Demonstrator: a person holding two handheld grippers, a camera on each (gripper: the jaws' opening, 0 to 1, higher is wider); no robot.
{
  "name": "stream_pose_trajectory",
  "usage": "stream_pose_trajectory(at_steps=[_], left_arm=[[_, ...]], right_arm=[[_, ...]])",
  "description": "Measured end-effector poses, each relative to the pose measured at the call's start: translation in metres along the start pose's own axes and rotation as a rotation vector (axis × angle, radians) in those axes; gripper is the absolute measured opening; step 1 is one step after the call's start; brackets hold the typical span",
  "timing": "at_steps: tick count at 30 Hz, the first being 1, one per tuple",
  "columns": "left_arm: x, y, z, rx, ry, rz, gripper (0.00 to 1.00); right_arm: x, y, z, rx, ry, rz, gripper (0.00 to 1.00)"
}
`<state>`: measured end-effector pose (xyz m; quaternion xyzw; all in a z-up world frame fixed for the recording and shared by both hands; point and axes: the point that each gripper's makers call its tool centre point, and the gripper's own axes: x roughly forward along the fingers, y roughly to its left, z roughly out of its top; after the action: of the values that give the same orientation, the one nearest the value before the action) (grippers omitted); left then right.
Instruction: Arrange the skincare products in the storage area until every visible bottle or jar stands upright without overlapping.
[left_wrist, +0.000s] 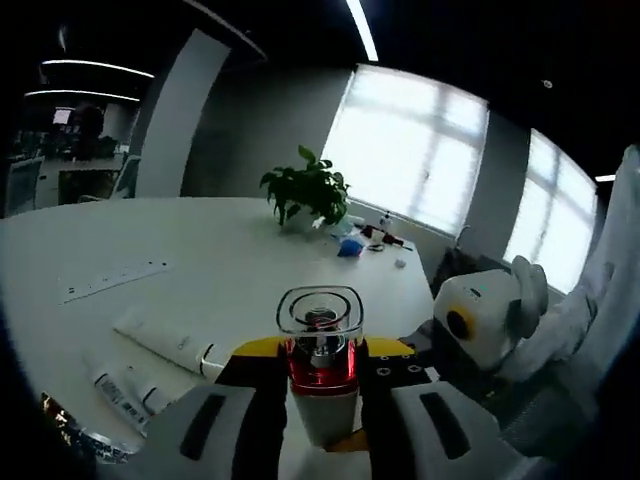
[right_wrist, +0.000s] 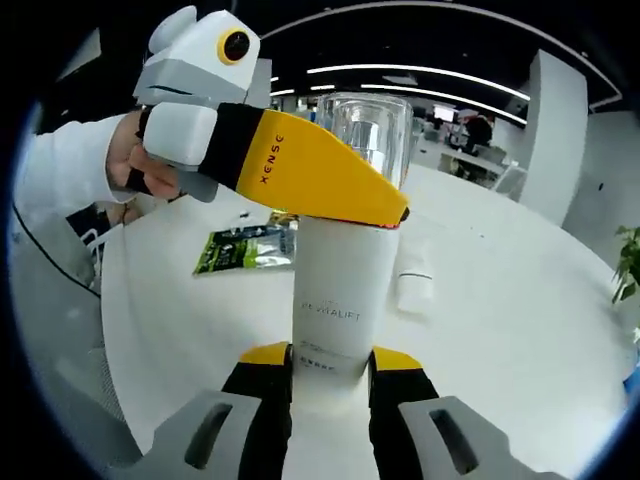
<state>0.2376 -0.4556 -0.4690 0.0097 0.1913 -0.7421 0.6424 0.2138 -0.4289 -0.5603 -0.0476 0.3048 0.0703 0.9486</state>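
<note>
White bottle (left_wrist: 322, 395) with a red band and a clear square cap, seen in the left gripper view, standing upright between the yellow-tipped jaws of the left gripper (left_wrist: 322, 400), pinched at the neck, jaws closed against it on both sides. Sits on the white table (left_wrist: 200, 250), near its closer edge. Left of the bottle, a white tube (left_wrist: 170, 345) lying flat, and two smaller labelled tubes (left_wrist: 125, 390) lying nearer the left edge. Far across the table, a potted plant (left_wrist: 308, 190) and a few small items beside it. At the right edge, the right gripper (left_wrist: 480, 320) with a white sleeve behind it. Moving to the right gripper view: the same bottle (right_wrist: 335, 300), upright, white body with grey lettering, clear cap on top. Right gripper (right_wrist: 330, 375) closed on its base, yellow tips touching both sides. Left gripper (right_wrist: 300, 170) reaching in from the left, its yellow jaw across the bottle's neck, held by a hand (right_wrist: 135, 165). Behind, a green sachet (right_wrist: 245, 248) lying flat on the table, and a white tube (right_wrist: 415, 280) just right of the bottle.
</note>
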Motion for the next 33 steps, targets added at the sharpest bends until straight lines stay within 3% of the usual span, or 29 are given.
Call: stream_pose_trajectory(at_steps=[8,13,17,18,19,21,24,29,30,33], left_arm=[[0.003,0.004,-0.003,0.125,0.033,-0.059,0.21],[0.004,0.005,-0.010,0.226,0.086,-0.109,0.21],[0.003,0.007,-0.014,0.252,0.111,-0.120,0.21],[0.009,-0.016,-0.015,0.273,0.098,-0.166,0.21],[0.009,-0.020,-0.016,0.282,0.100,-0.170,0.21],[0.011,-0.010,-0.021,0.307,0.120,-0.155,0.21],[0.010,-0.002,-0.016,0.308,0.097,-0.184,0.21],[0.020,0.014,-0.016,0.326,0.121,-0.208,0.22],[0.015,-0.002,-0.017,0.368,0.115,-0.212,0.22],[0.014,-0.006,-0.019,0.394,0.115,-0.216,0.22]], right_arm=[[0.009,-0.006,-0.001,-0.026,-0.023,-0.031,0.21],[0.016,-0.004,-0.002,-0.044,-0.038,-0.023,0.22],[0.022,-0.006,-0.004,-0.047,-0.051,-0.041,0.23],[0.023,-0.007,-0.004,-0.051,-0.054,-0.046,0.23],[0.025,-0.008,-0.004,-0.055,-0.051,-0.053,0.23],[0.026,-0.009,-0.006,-0.057,-0.046,-0.058,0.23],[0.026,-0.011,-0.004,-0.056,-0.058,-0.065,0.23],[0.028,-0.014,-0.002,-0.050,-0.076,-0.074,0.23],[0.028,-0.014,-0.002,-0.051,-0.077,-0.074,0.23],[0.027,-0.013,-0.001,-0.057,-0.081,-0.071,0.24]])
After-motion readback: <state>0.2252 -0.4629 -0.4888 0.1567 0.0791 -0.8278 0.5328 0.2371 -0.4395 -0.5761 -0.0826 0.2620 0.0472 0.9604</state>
